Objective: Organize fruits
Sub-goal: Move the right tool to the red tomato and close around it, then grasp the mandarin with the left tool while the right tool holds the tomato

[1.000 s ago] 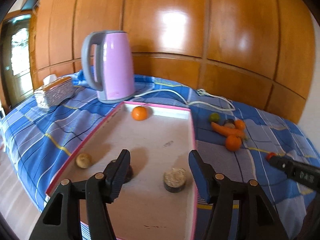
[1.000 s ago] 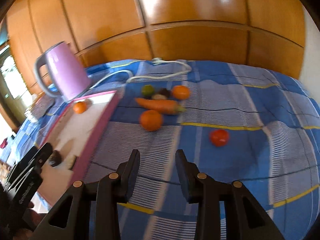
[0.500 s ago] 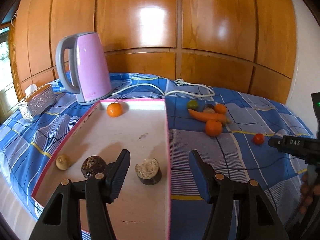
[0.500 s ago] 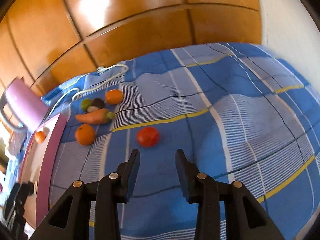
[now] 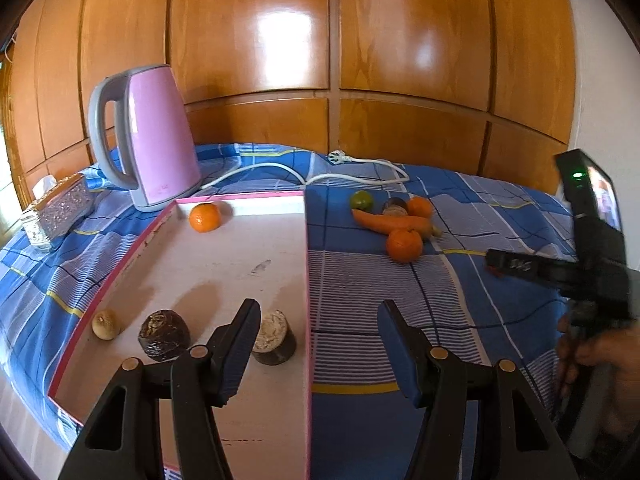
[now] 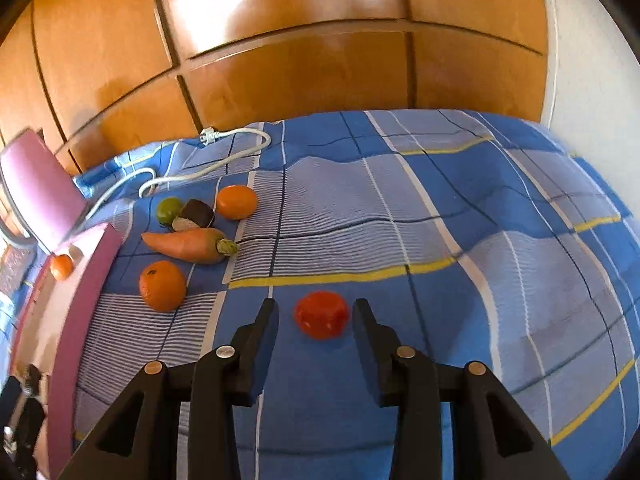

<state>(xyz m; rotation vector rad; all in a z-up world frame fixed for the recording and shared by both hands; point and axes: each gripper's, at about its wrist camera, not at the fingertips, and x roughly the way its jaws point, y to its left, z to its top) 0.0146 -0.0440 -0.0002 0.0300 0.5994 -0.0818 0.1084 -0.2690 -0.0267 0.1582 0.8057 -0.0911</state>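
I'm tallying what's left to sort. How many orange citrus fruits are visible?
3: one in the tray's far corner, two on the cloth either side of the carrot. Others may be hidden.

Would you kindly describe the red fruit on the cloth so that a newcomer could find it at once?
Start at the pink-rimmed tray on the blue checked cloth, then pass the pile of oranges and the carrot beside it. The red fruit lies alone, nearer than the pile, between the fingers of the opening right claw. It is the only red, slightly flattened piece.

no text, label or number can be read.
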